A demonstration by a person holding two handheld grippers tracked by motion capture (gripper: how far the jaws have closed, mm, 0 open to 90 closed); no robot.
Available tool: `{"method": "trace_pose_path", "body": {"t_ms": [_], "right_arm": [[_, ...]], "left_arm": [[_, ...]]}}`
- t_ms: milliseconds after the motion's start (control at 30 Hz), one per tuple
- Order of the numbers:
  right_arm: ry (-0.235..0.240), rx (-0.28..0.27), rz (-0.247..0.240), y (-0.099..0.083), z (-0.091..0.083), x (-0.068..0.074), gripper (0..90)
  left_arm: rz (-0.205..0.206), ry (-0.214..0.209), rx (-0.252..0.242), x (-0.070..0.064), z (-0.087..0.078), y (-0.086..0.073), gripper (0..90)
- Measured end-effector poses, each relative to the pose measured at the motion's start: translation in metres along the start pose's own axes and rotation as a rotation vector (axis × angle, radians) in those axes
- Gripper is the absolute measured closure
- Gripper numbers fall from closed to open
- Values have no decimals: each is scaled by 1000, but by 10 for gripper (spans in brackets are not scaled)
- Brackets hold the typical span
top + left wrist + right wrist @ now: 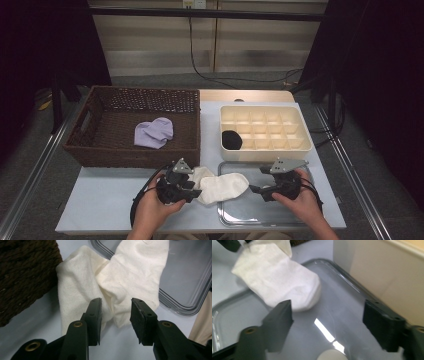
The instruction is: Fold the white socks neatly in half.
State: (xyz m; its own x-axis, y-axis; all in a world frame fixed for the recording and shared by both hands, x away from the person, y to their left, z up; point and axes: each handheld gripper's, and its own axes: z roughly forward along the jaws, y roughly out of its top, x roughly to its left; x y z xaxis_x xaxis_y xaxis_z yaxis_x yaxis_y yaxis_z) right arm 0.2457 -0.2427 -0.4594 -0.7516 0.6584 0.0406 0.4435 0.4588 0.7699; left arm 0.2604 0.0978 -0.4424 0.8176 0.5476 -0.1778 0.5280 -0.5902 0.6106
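A white sock (220,186) lies folded at the near edge of the desk (105,200), its toe end resting inside the clear tray (280,212) and its other end spilling over the tray's left rim onto the bare desk surface. The left gripper (192,192) sits at the sock's left end; in the left gripper view its jaws stand apart with the cream fabric (110,287) lying between and just beyond them, released and not pinching anything. The right gripper (255,190) hovers over the tray, just to the right of the sock's toe; in the right gripper view its jaws are spread wide over the tray's glossy floor (342,315), with the sock's rounded toe (287,287) just ahead of the left jaw (not touching it, as far as can be seen). Behind the sock, a brown wicker basket (100,150) holds a lilac sock (153,132), and to its right a cream compartment box (295,150) holds a dark rolled item (231,140) in its near-left compartment
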Motion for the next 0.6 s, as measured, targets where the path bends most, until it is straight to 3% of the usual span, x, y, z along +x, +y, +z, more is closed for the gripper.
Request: {"method": "trace_pose_path", "body": {"t_ms": [267,400,500,600], "right_arm": [[41,-5,32,5,12,-3,601],[50,27,0,9,20,-2,711],[71,53,-14,9,27,-1,786],[96,59,-16,10,29,2,809]], "left_arm": [[-10,35,-5,-3,-7,-7,588],[-43,-1,-12,-4,-9,-11,622],[-33,13,-15,-5,-4,-14,611],[-32,-2,-4,-6,5,-14,608]]}}
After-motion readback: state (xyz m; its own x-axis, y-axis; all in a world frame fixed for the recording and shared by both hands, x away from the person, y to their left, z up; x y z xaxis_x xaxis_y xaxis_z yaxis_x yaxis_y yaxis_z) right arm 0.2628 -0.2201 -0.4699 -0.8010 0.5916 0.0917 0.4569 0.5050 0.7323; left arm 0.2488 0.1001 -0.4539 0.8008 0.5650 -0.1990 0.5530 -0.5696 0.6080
